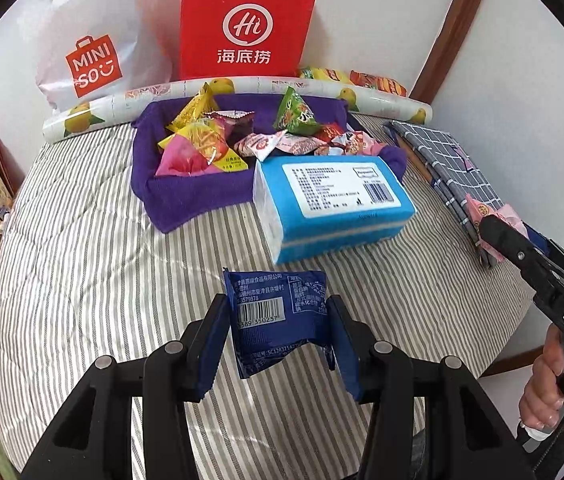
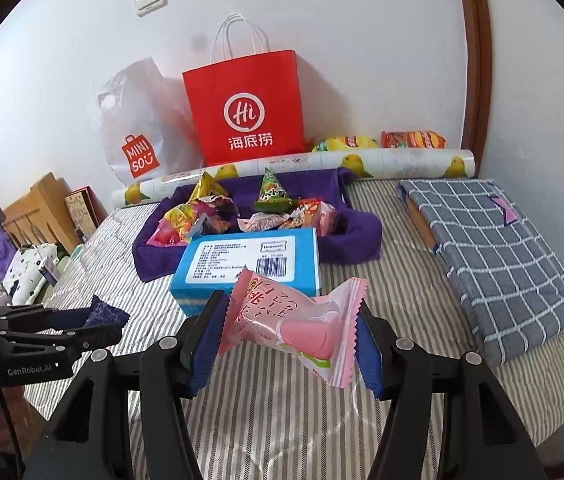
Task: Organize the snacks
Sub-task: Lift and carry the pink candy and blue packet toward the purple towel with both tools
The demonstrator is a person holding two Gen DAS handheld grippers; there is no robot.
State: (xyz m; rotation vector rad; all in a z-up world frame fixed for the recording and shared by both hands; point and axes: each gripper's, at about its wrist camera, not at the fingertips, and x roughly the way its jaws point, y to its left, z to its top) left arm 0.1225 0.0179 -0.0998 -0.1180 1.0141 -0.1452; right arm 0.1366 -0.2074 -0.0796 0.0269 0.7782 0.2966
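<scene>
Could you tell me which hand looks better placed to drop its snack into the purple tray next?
Probably left: its tool holds the blue packet facing the purple tray, while the tissue pack blocks the right's path.

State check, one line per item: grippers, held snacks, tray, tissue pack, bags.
Left gripper: shut on blue packet.
Blue packet: held off the bed, barcode side up.
Right gripper: shut on pink packet.
Pink packet: held off the bed, sealed.
Purple tray: open, holds many snacks.
Tissue pack: lying label up against the tray.
Red bag: upright at the wall.
White bag: leaning on the wall.
</scene>
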